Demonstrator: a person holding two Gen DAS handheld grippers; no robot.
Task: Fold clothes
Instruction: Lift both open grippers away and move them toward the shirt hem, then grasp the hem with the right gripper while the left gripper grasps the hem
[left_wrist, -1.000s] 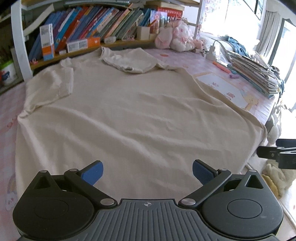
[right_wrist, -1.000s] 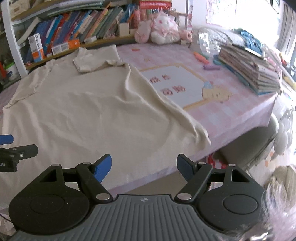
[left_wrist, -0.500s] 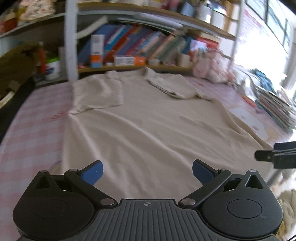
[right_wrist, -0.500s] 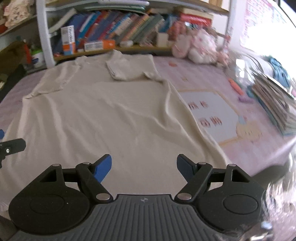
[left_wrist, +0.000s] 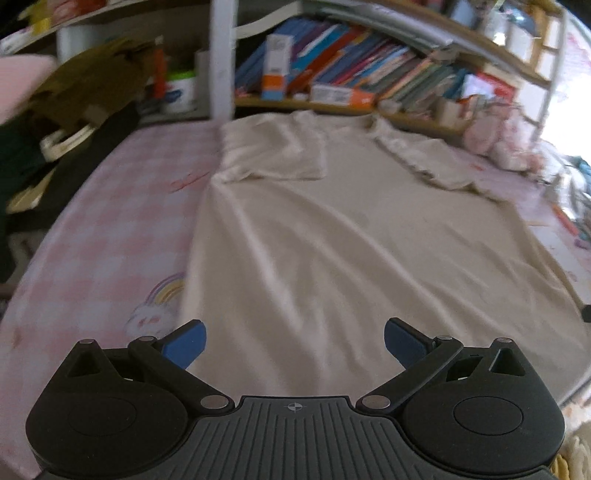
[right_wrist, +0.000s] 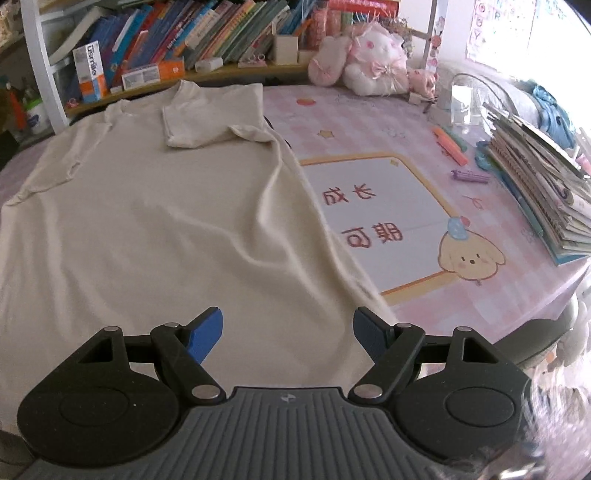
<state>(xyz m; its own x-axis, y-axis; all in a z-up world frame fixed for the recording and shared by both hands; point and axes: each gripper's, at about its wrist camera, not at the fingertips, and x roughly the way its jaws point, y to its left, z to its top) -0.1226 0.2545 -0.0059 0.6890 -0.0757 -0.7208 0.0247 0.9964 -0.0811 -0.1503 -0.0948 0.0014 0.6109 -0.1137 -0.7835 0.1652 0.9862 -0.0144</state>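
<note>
your left claw (left_wrist: 293, 341) has swung toward the cream t-shirt's (right_wrist: 155, 229) left hem corner, your right claw (right_wrist: 287, 332) nears the right corner, both open and empty.

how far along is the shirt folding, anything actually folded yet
Done: the cream cotton t-shirt lies spread on the pink checked tablecloth, with both short sleeves already folded inward over the body. In hand: nothing; the left gripper and right gripper hover open over the hem corners. Left: gripping the hem and folding the body, which looks unstarted.
</note>
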